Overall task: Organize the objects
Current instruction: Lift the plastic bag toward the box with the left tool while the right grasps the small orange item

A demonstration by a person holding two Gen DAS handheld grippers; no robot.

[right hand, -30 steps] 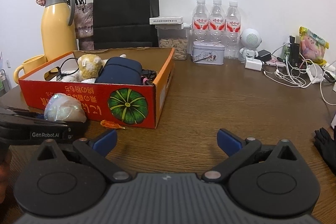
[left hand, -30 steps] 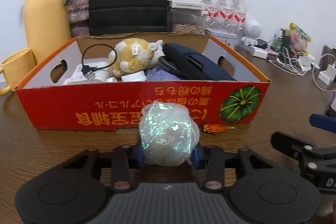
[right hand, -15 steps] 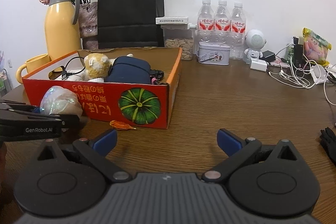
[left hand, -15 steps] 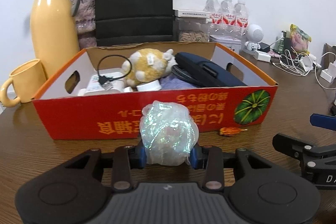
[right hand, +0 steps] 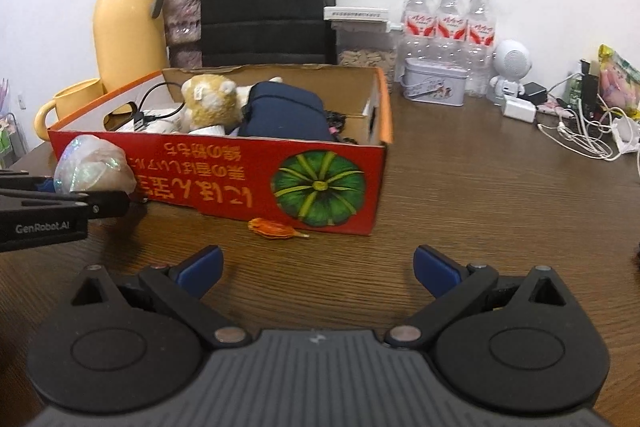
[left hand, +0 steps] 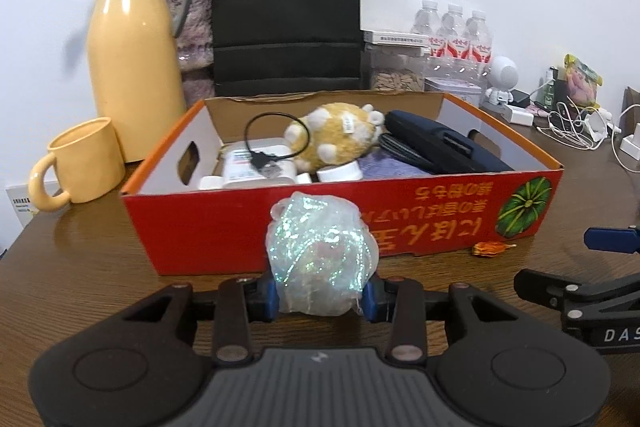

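Observation:
My left gripper (left hand: 320,297) is shut on a crumpled iridescent plastic wad (left hand: 322,255) and holds it above the table, in front of the red cardboard box (left hand: 400,223). The wad also shows at the left of the right wrist view (right hand: 92,167). The box (right hand: 224,167) holds a plush toy (left hand: 336,139), a dark blue pouch (left hand: 444,147), a black cable and small white items. My right gripper (right hand: 318,267) is open and empty over the table, right of the left one. A small orange wrapper (right hand: 274,228) lies by the box front.
A yellow mug (left hand: 82,161) and yellow jug (left hand: 134,63) stand left of the box. A black paper bag (left hand: 286,15) stands behind it. Water bottles (right hand: 450,23), a tin (right hand: 434,87), a white speaker (right hand: 512,67) and tangled cables (right hand: 580,135) sit at the back right.
My left gripper has risen with the plastic wad, so the box interior shows more from above. The right gripper has moved a little closer to the box and stays open.

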